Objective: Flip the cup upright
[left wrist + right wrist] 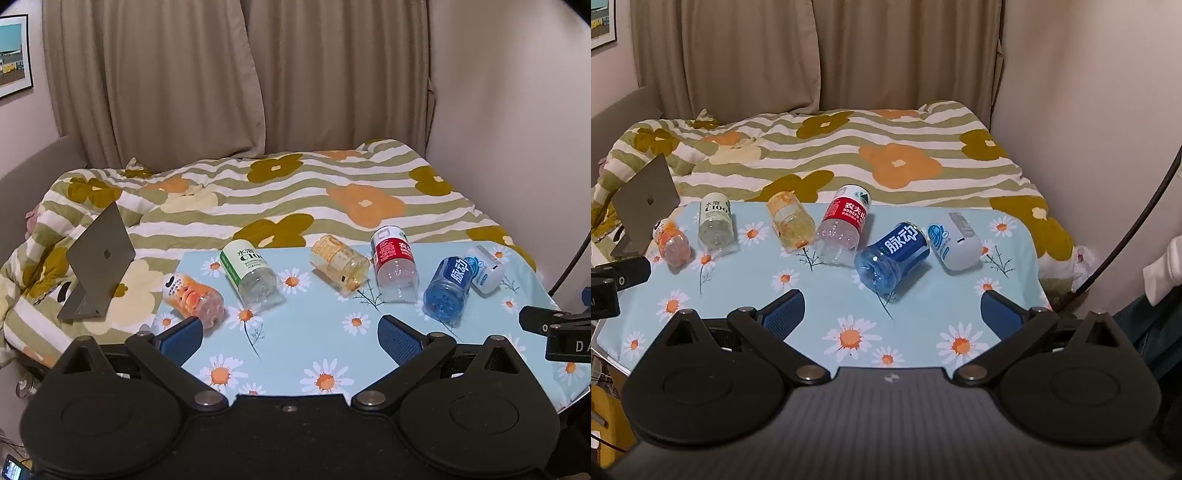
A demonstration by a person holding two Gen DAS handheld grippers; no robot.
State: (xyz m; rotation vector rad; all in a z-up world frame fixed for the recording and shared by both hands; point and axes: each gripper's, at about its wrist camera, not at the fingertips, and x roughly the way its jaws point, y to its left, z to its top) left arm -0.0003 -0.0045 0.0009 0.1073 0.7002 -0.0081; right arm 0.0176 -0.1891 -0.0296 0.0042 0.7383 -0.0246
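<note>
Several cut-bottle cups lie on their sides in a row on the daisy-print table (pixel 314 343): an orange one (pixel 194 297), a green-labelled clear one (pixel 251 275), a yellow one (pixel 340 264), a red-labelled one (pixel 393 264), a blue one (pixel 448 288) and a white one (pixel 484 269). In the right wrist view they are the orange (pixel 670 240), green (pixel 716 223), yellow (pixel 790 221), red (pixel 844 229), blue (pixel 892 256) and white (pixel 955 240) cups. My left gripper (pixel 290 336) is open and empty, short of the row. My right gripper (pixel 892 314) is open and empty, just short of the blue cup.
A bed with a flowered striped quilt (pixel 295 192) lies behind the table. An open grey laptop (pixel 99 262) stands on the quilt at the left. Curtains (pixel 221 74) and a wall are behind. A black cable (pixel 1137 206) runs down the right side.
</note>
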